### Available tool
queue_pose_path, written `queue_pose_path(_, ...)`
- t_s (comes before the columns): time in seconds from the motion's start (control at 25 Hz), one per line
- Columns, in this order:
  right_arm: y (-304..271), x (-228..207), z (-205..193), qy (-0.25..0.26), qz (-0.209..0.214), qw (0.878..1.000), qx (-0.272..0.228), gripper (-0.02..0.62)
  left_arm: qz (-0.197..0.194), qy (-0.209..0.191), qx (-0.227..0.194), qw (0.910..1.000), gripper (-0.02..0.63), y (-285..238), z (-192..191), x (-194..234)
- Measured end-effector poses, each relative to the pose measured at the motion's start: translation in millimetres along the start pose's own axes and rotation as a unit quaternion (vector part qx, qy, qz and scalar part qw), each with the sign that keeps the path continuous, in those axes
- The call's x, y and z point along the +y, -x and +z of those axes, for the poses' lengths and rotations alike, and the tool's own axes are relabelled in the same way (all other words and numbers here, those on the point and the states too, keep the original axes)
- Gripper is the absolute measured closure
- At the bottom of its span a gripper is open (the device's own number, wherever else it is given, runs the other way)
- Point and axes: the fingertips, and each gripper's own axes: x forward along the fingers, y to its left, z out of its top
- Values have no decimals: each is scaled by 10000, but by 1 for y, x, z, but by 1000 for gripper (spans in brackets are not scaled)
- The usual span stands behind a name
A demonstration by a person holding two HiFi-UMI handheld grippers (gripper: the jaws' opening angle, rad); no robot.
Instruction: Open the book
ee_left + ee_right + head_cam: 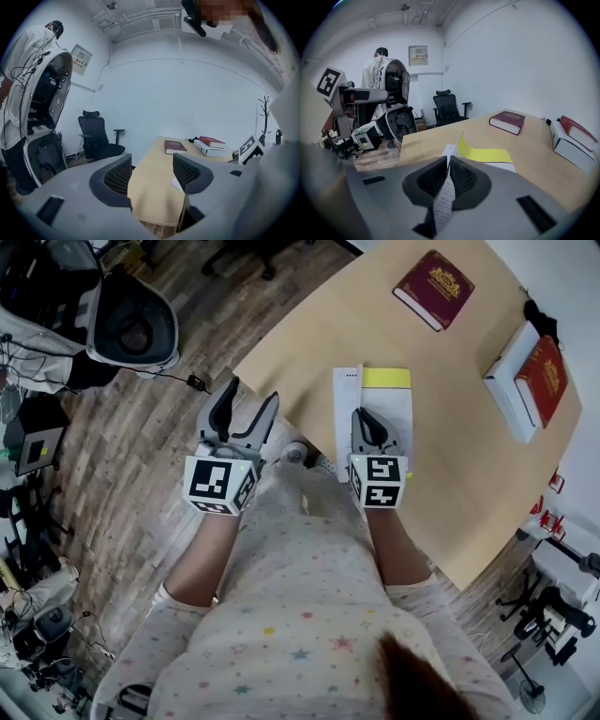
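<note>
The right gripper (pixel 371 425) has its fingers pinched shut on a thin printed leaf (pixel 443 197) of the book (pixel 396 407). The book lies near the front edge of the desk (pixel 309 343) with a yellow band (pixel 387 379) across its far end, and the leaf stands on edge, lifted off the pages below. The left gripper (pixel 253 392) hangs off to the side over the desk's corner, its fingers (pixel 115 176) spread wide with nothing between them, so nothing presses the book down. That is the likely trouble: a single thin sheet held at one small spot could crease or tear if swung over quickly, and the unheld book might slide or lift with it toward the nearby edge. If only one leaf is caught, it may also flop back once let go. The desk is pale, smooth wood with a curved edge, probably slippery under a light book. Further back lies a dark red book (pixel 433 289), and to the right another red book (pixel 542 379) rests on a white box (pixel 509 367). The room has white walls, a wood-plank floor (pixel 141 456), a black office chair (pixel 450 108), a large white pod-like machine (pixel 131 324) and a person in white (pixel 378 65) standing beside it
</note>
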Motion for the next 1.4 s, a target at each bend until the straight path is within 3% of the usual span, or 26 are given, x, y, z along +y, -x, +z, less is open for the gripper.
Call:
queue_pose_path(1.0,15,-15,11,-125,-321,9994,-14,574,-939,-245,-187,9951,333,-27,29,-9)
queue_pose_path(1.2,16,-15,12,-129,-257,9996,-12,574,-928,-276,-181,9951,333,-27,30,-9)
queue_pose_path(1.4,16,-17,12,-210,93,9997,-68,575,-777,-286,-204,9964,333,-28,32,-16)
